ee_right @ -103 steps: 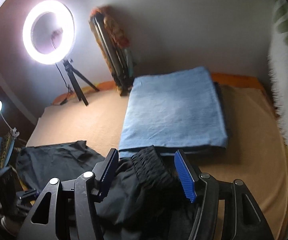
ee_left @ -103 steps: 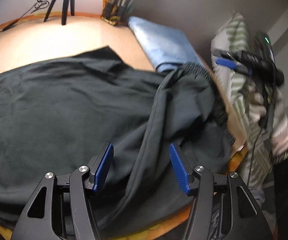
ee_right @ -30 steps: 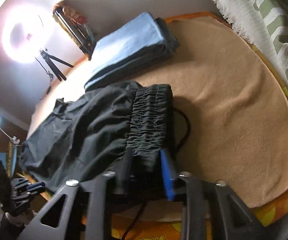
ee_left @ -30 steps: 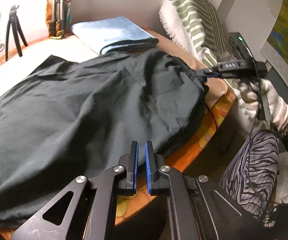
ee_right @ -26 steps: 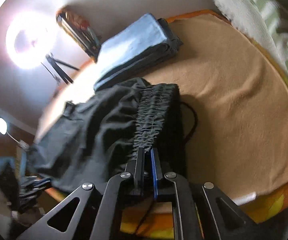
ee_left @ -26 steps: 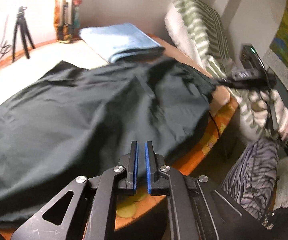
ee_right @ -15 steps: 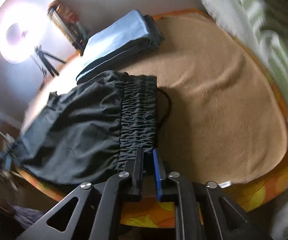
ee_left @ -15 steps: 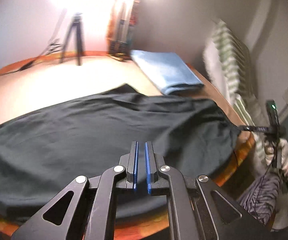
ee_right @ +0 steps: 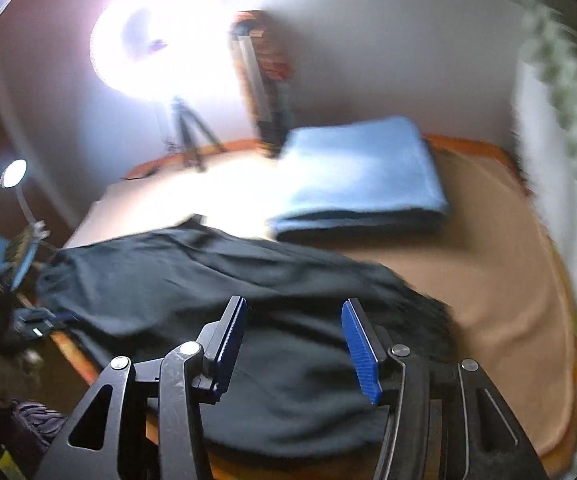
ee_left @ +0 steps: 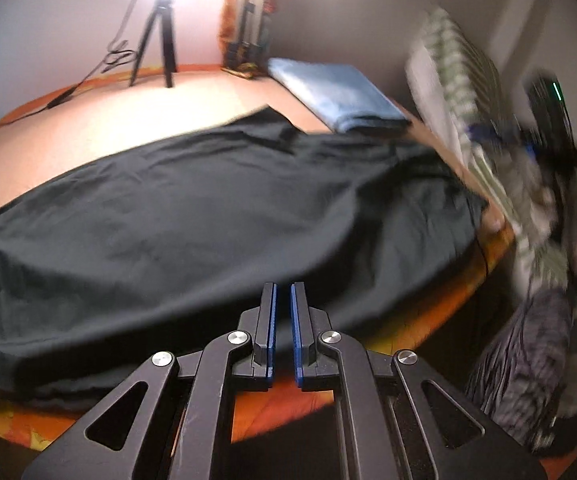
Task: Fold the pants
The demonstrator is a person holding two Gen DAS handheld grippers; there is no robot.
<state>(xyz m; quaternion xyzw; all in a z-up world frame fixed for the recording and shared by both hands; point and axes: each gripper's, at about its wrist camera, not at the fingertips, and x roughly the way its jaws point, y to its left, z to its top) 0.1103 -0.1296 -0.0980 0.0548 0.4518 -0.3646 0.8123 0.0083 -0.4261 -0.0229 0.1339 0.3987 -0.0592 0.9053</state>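
Observation:
The black pants (ee_left: 216,216) lie spread across the tan bed cover (ee_left: 136,120), reaching the near edge. My left gripper (ee_left: 282,300) is shut, its tips at the pants' near edge; whether cloth is pinched between them is not clear. In the right wrist view the pants (ee_right: 208,280) lie under my right gripper (ee_right: 293,320), which is open just above the waist end with nothing between the pads. The right gripper also shows blurred in the left wrist view (ee_left: 500,140), at the far right beyond the pants.
A folded blue blanket (ee_right: 360,168) lies at the back of the bed cover (ee_right: 508,280). A ring light on a tripod (ee_right: 168,60) stands by the wall. A striped green-white cloth (ee_left: 460,80) hangs on the right. The orange bed edge (ee_left: 428,320) runs near me.
My right gripper has opened and let go of the waistband, and tilted up to look across the bed. My left gripper stays shut. The pants lie flatter.

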